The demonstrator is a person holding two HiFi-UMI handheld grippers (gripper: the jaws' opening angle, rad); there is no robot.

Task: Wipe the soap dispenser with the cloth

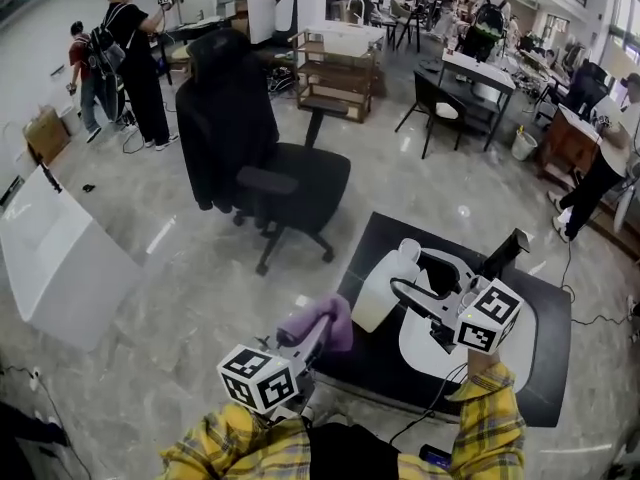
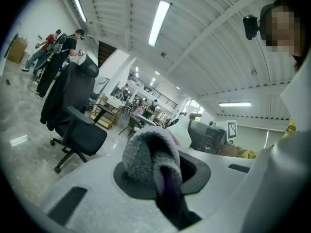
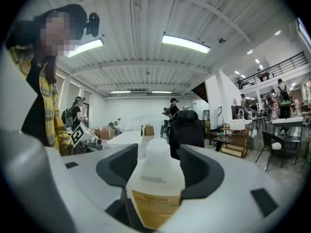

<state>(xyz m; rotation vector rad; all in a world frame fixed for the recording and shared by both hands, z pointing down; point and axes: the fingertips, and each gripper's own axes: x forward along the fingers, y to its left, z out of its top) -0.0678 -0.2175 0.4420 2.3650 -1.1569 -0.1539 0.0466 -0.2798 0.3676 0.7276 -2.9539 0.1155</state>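
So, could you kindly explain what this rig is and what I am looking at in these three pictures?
There is no robot here. A person in yellow plaid sleeves holds a two-jaw gripper in each hand, and the marker cubes are part of the grippers. The head view looks down from a camera on the person's head. The other two views come from cameras riding on each gripper, looking along its jaws. The left gripper is shut on a purple fuzzy cloth. The right gripper is shut on a translucent white plastic soap dispenser with a tan label. Below is a black tabletop with a white oval board on it. A black office chair stands behind.
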